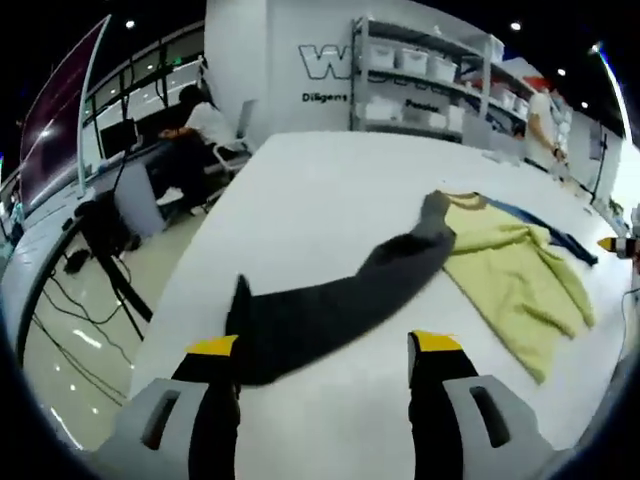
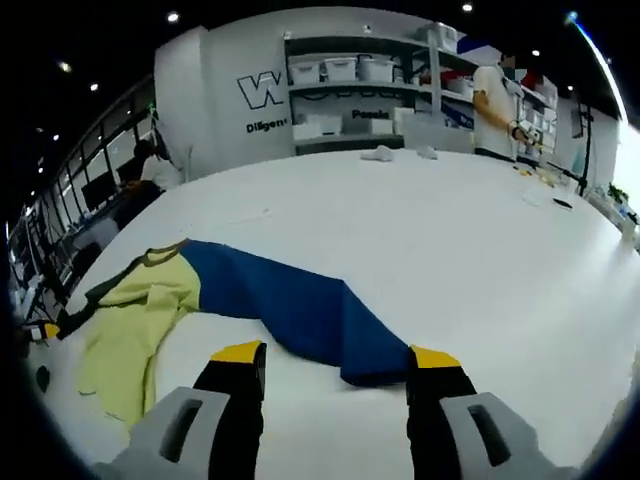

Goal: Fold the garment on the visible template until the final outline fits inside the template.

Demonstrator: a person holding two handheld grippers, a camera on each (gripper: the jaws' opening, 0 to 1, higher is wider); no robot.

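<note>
on the white tabletop (image 1: 330, 200), both claws gape empty: left claw (image 1: 325, 350) by the grey sleeve (image 1: 330, 300), right claw (image 2: 325, 360) by the blue sleeve (image 2: 300, 305); pinch each cuff squarely before folding inward.

Seated person (image 1: 200, 125), shelving with bins (image 2: 350, 90), standing person (image 2: 495, 100)

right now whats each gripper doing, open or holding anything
Left gripper: open, jaws spread over the end of the dark grey sleeve, gripping nothing.
Right gripper: open, jaws spread at the end of the blue sleeve, gripping nothing.
</note>
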